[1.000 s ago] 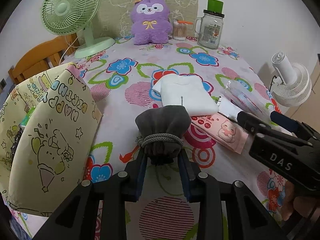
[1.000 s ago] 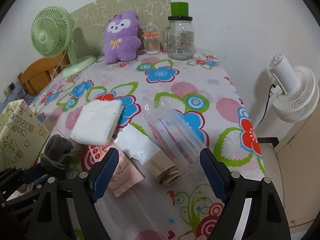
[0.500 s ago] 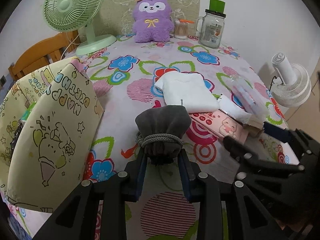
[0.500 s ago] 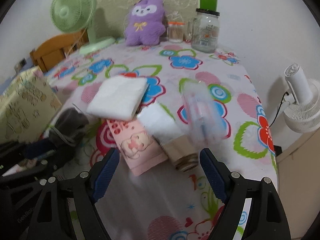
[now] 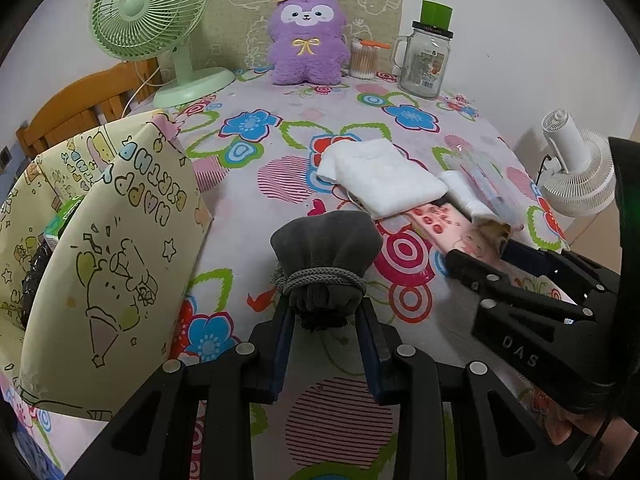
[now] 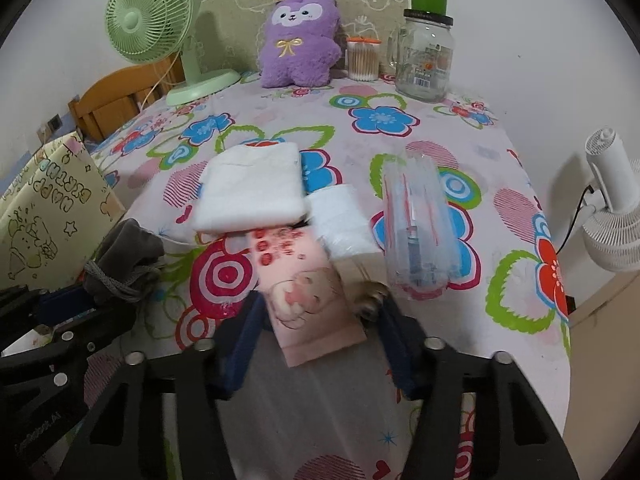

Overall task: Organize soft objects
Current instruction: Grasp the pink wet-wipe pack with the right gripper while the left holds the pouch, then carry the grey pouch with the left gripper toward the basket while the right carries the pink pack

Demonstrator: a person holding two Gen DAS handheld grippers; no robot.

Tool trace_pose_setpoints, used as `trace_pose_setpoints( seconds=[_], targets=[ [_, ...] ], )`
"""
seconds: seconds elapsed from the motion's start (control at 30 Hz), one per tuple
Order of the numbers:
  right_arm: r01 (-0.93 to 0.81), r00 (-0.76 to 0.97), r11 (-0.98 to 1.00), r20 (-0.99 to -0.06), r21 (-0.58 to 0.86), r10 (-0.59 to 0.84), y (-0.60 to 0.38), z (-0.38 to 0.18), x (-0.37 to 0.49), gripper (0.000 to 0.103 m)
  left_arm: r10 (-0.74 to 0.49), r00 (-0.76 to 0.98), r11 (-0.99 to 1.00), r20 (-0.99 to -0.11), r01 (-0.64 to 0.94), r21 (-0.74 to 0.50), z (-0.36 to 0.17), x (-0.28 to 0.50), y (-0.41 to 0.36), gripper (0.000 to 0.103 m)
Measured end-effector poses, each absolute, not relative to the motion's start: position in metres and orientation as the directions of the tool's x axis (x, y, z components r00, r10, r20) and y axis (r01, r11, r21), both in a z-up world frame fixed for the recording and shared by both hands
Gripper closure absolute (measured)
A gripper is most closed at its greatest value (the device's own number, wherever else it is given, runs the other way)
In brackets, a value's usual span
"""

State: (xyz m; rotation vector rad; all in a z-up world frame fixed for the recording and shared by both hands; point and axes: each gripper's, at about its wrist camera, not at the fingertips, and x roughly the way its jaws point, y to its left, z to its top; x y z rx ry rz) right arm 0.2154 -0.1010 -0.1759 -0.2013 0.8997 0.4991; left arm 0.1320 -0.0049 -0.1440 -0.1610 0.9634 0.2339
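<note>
My left gripper (image 5: pixel 324 312) is shut on the tied neck of a grey drawstring pouch (image 5: pixel 326 248), held upright over the flowered tablecloth (image 5: pixel 280 208). To its right, my right gripper (image 6: pixel 320 312) has its jaws closing on a pink bear-print packet (image 6: pixel 308 292) and a tan roll (image 6: pixel 370 300) beside it. Its blue pads lie against their sides. Just beyond lie a folded white cloth (image 6: pixel 250 196), a small white wrapped pack (image 6: pixel 340 220) and a clear plastic bag (image 6: pixel 416 236).
An open yellow "Happy Birthday" gift bag (image 5: pixel 108 248) stands at the table's left edge. At the back stand a purple plush (image 5: pixel 306 38), a green fan (image 5: pixel 152 12), a cotton-swab pot (image 5: pixel 364 60) and a glass jar (image 5: pixel 426 64). A white fan (image 5: pixel 576 172) sits off the right edge.
The right gripper's fingers have come together from wide apart onto the pink packet and tan roll, after shifting toward them. The left gripper and pouch have stayed put.
</note>
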Motion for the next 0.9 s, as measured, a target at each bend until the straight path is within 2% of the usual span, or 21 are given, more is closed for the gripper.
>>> trace_pose_setpoints(
  seconds=[0.17, 0.9],
  targets=[
    [-0.492, 0.512, 0.870, -0.797, 0.035, 0.322, -0.101, -0.174, 0.211, 0.057, 0.120, 0.552, 0.963, -0.825, -0.266, -0.038, -0.142, 0.131, -0.005, 0.072],
    [-0.475, 0.552, 0.878, -0.755, 0.063, 0.354, -0.107, -0.143, 0.178, 0.057, 0.113, 0.616, 0.963, -0.780, -0.261, -0.066, -0.113, 0.109, 0.001, 0.072]
  ],
)
